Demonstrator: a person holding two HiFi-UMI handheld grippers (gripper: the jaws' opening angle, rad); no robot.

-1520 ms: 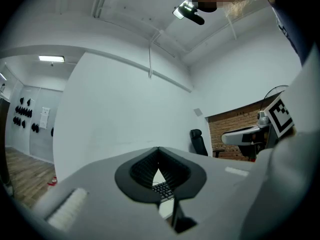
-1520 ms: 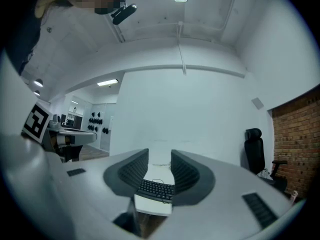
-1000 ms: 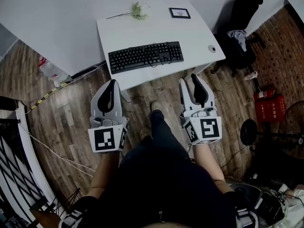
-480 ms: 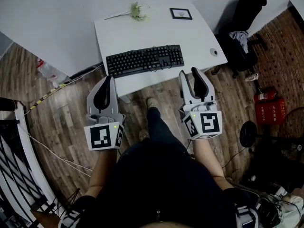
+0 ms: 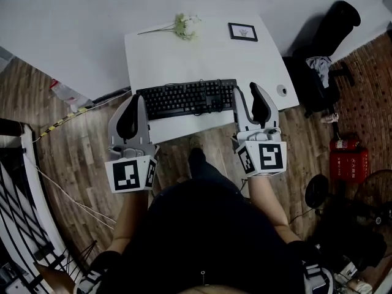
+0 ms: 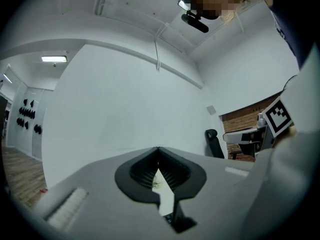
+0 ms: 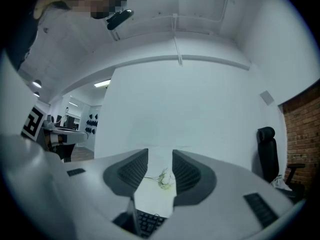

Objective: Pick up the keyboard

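Observation:
The black keyboard [image 5: 187, 98] lies along the near edge of the white table [image 5: 184, 54]. My left gripper [image 5: 136, 98] is level at the keyboard's left end with its jaws shut and nothing between them; in the left gripper view, the left gripper [image 6: 158, 150] shows its pads meeting. My right gripper [image 5: 247, 89] is at the keyboard's right end, jaws open and empty. In the right gripper view, the keyboard [image 7: 147, 223] shows low in the gap of the right gripper [image 7: 160, 158]. Whether either gripper touches the keyboard I cannot tell.
A flower sprig [image 5: 184, 24] and a small framed picture [image 5: 242, 32] lie at the table's far side, and a small round object [image 5: 282, 90] near its right edge. A black chair [image 5: 324, 29] and red fire extinguishers [image 5: 348, 155] stand to the right. The floor is wood.
Both grippers have moved forward from in front of the table to the two ends of the keyboard. The left stays shut, the right stays open.

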